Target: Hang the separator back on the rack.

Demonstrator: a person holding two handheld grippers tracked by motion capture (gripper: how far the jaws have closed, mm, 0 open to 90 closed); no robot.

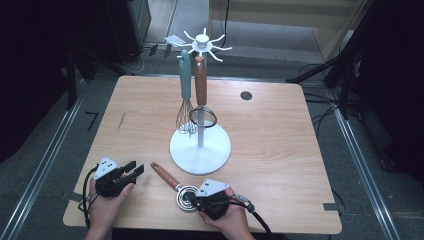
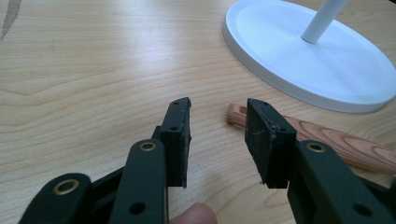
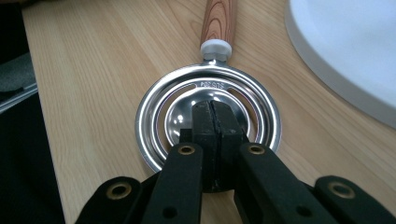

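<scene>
Lying flat on the wooden table (image 1: 280, 150) near its front edge is a utensil (image 1: 175, 185) with a wood-grain handle and a round, ringed steel head; the handle points away toward the table's left rear, the head sits nearest the person. The right gripper (image 3: 215, 116) rests over that steel head (image 3: 208, 93), its fingers (image 3: 203, 126) pressed together pad to pad with no gap visible; whether a thin part of the head is pinched between them cannot be told, since the tips hide the spot beneath. In the high view the right gripper (image 1: 197, 200) is held in the person's right hand (image 1: 227, 217), just touching the head's near rim. The left gripper (image 1: 136, 170) sits well to the left of the handle end, held in the left hand (image 1: 107, 202), its fingers (image 2: 177, 135) parted by a moderate gap and holding nothing; in its own view the left gripper (image 2: 217, 121) faces the handle tip (image 2: 236, 114), which lies just beyond the far finger. A white stand (image 1: 200, 147) with a round base stands at mid-table, just behind the utensil, apart from it. From the stand's top arms hang a teal-handled whisk (image 1: 185, 100) and a brown-handled strainer (image 1: 201, 95), side by side against the post.
</scene>
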